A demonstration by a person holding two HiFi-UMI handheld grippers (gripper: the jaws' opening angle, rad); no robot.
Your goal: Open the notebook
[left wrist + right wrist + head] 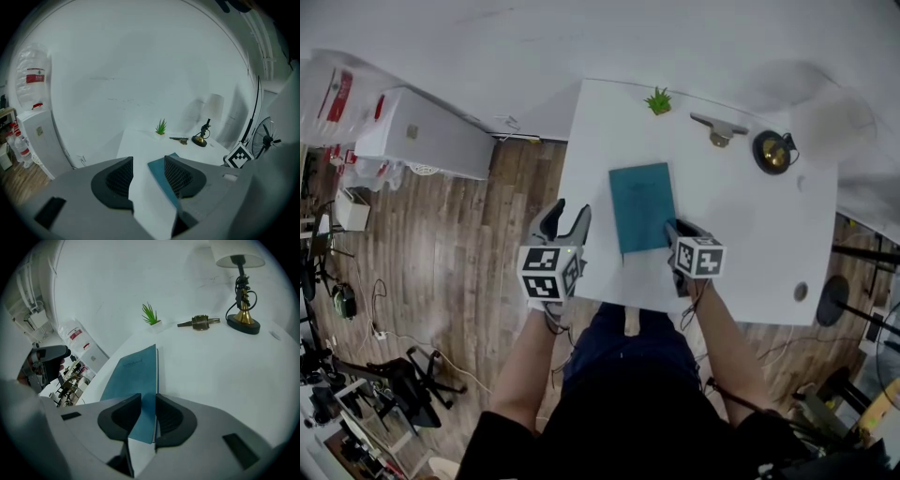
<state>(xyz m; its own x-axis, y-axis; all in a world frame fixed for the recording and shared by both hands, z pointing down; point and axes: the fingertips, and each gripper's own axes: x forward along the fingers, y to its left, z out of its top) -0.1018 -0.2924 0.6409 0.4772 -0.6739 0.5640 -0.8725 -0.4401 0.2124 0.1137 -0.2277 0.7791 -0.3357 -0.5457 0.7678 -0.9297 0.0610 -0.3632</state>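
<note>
A closed teal notebook (642, 206) lies flat on the white table (741, 234), its long side running away from me. My right gripper (672, 232) is down at its near right corner. In the right gripper view the jaws (147, 416) stand a little apart with that corner of the notebook (136, 376) showing between them, and the cover lies flat. My left gripper (567, 217) hovers at the table's left front edge, left of the notebook, open with nothing held. In the left gripper view (147, 176) a strip of the notebook (156, 167) shows beside its right jaw.
At the table's far side stand a small green plant (657, 100), a metal clip-like object (719, 128) and a brass lamp (773, 152). A small round object (801, 292) lies near the front right corner. A white water dispenser (422, 136) stands on the floor to the left.
</note>
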